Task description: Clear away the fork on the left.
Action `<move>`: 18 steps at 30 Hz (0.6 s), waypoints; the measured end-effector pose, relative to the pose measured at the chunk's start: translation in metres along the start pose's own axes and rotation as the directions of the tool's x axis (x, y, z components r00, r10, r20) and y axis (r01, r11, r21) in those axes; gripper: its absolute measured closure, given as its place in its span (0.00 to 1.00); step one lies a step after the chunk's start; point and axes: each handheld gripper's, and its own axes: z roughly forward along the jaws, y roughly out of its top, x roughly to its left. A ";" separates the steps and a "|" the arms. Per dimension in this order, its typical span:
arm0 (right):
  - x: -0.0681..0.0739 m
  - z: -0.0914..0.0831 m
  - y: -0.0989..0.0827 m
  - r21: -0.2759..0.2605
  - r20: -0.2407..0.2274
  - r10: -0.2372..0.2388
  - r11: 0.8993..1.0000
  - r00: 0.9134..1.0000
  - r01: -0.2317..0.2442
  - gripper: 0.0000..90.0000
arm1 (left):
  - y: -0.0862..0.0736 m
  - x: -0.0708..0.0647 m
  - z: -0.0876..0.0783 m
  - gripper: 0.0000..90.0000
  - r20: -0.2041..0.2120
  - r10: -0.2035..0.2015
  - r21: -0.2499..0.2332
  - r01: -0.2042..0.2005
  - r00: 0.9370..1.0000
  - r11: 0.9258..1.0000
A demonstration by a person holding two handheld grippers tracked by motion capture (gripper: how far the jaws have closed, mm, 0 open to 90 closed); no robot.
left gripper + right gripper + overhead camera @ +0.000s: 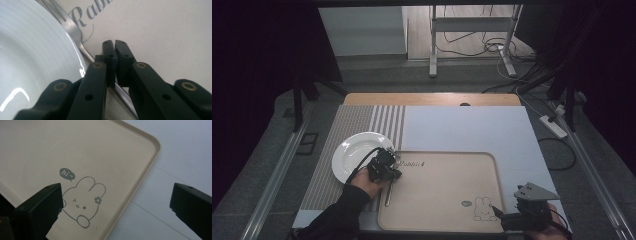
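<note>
At the bench's near right corner the right gripper hovers over the bunny print of the beige tray, its jaws spread wide with nothing between them. Farther in, by the tray's left edge, the left gripper has its jaws closed almost together on the handle of a steel fork, which lies along that edge beside the white plate. The step appears to be picking up the fork; the next move calls for a firm pinch and a clean lift clear of the plate rim. The fork's handle end is hidden under the jaws.
</note>
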 end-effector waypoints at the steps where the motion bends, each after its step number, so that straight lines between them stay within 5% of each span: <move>1: 0.000 0.000 0.000 0.001 0.000 0.000 1.000 1.000 0.000 0.00 | 0.000 0.000 -0.001 0.94 -0.003 0.006 -0.005 -0.006 1.000 1.000; 7: 0.000 0.000 0.000 0.001 0.000 0.001 1.000 1.000 -0.001 0.00 | -0.003 -0.001 -0.016 0.85 0.036 0.024 -0.111 -0.020 0.999 0.994; 18: 0.000 0.000 0.000 0.001 0.000 0.001 1.000 1.000 -0.001 0.00 | -0.006 -0.006 -0.023 0.58 0.029 0.058 -0.165 -0.052 0.998 0.985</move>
